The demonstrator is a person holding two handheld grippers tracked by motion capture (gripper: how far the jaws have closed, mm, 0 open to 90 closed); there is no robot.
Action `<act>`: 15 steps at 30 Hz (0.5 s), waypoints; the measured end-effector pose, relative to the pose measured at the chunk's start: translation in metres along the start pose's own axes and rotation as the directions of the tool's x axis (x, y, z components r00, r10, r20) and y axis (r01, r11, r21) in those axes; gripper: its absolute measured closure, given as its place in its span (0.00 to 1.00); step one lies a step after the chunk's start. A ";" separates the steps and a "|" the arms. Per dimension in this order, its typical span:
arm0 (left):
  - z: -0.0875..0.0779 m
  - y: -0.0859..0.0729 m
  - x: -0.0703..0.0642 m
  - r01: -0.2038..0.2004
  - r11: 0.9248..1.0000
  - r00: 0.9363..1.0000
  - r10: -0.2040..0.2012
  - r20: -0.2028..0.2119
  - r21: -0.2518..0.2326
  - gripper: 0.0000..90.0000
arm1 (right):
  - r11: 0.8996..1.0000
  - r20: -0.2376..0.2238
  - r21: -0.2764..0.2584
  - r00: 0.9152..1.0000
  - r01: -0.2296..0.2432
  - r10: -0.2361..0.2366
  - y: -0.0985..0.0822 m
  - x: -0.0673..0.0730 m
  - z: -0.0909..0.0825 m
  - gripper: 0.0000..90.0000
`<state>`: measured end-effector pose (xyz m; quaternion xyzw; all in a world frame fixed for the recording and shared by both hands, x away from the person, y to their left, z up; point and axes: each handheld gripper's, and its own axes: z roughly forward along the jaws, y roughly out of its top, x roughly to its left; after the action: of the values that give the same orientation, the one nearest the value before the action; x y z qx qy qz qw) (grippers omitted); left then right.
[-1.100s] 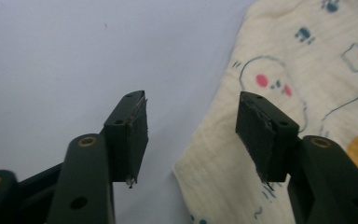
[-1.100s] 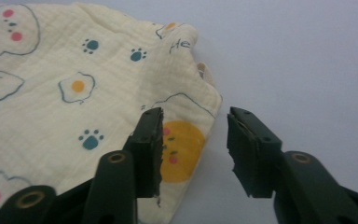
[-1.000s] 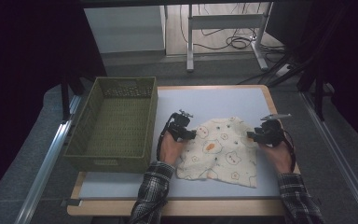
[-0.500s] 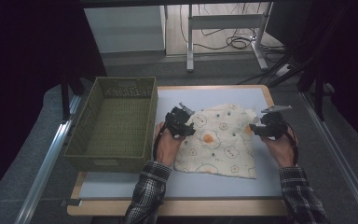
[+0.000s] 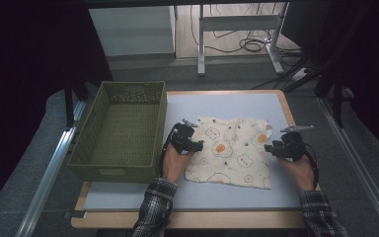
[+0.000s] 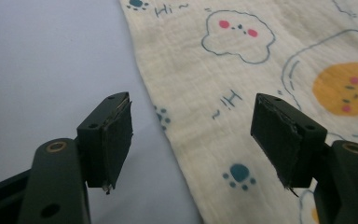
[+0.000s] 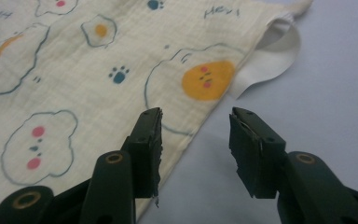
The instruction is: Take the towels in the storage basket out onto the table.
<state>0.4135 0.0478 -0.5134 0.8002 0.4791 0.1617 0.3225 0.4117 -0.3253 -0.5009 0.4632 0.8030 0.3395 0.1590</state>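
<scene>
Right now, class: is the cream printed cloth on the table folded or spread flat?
Spread flat: the cream printed cloth lies open on the pale table, no fold visible.

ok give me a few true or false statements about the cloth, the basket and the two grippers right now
1. The patterned cloth lies spread flat on the table. True.
2. The cloth is inside the green basket. False: it lies on the table beside the basket.
3. The left gripper is clamped on the cloth. False: its jaws stand open over the cloth's edge, with no pad pressing on it.
4. The right gripper is open over the cloth's edge, near a white loop. True.
5. The cloth is plain white. False: it is cream, printed with fried eggs, paw prints and cloud-like faces.
</scene>
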 end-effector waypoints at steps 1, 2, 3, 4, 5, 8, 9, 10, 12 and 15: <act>-0.001 -0.002 0.000 0.000 1.000 1.000 0.000 0.002 0.000 0.33 | 1.000 -0.011 0.001 1.000 -0.005 0.005 -0.003 0.001 0.000 0.61; -0.002 -0.004 -0.001 0.001 1.000 1.000 -0.001 0.003 0.001 0.33 | 1.000 -0.018 0.004 1.000 -0.001 0.001 -0.005 0.002 -0.001 0.62; -0.005 -0.007 -0.002 0.002 1.000 1.000 -0.002 0.011 0.003 0.33 | 1.000 -0.027 0.005 1.000 0.001 -0.001 -0.007 0.004 -0.002 0.62; -0.005 -0.007 -0.002 0.002 1.000 1.000 -0.002 0.011 0.003 0.33 | 1.000 -0.027 0.005 1.000 0.001 -0.001 -0.007 0.004 -0.002 0.62; -0.010 -0.012 -0.005 0.008 1.000 1.000 -0.008 0.028 -0.005 0.33 | 1.000 -0.049 0.000 0.999 0.012 -0.012 -0.012 0.012 -0.007 0.64; -0.023 -0.024 -0.015 -0.009 1.000 0.998 0.010 0.068 -0.022 0.33 | 1.000 -0.087 -0.004 0.996 0.029 -0.029 -0.020 0.021 -0.016 0.67; -0.028 -0.029 -0.018 -0.016 1.000 0.997 0.018 0.073 -0.025 0.34 | 0.999 -0.098 0.001 0.994 0.040 -0.039 -0.024 0.026 -0.021 0.67; -0.033 -0.033 -0.022 -0.021 0.999 0.997 0.024 0.078 -0.031 0.35 | 0.999 -0.108 0.003 0.993 0.048 -0.047 -0.028 0.030 -0.024 0.68; -0.041 -0.043 -0.027 -0.034 0.999 0.995 0.037 0.090 -0.034 0.37 | 0.998 -0.126 0.008 0.990 0.063 -0.061 -0.036 0.038 -0.031 0.69; -0.048 -0.053 -0.030 -0.058 0.998 0.995 0.060 0.080 -0.034 0.42 | 0.995 -0.141 0.017 0.986 0.094 -0.091 -0.047 0.049 -0.041 0.69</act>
<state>0.3361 0.0568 -0.5121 0.8147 0.4393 0.1460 0.3493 0.3329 -0.3157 -0.5016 0.4023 0.8368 0.3539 0.1124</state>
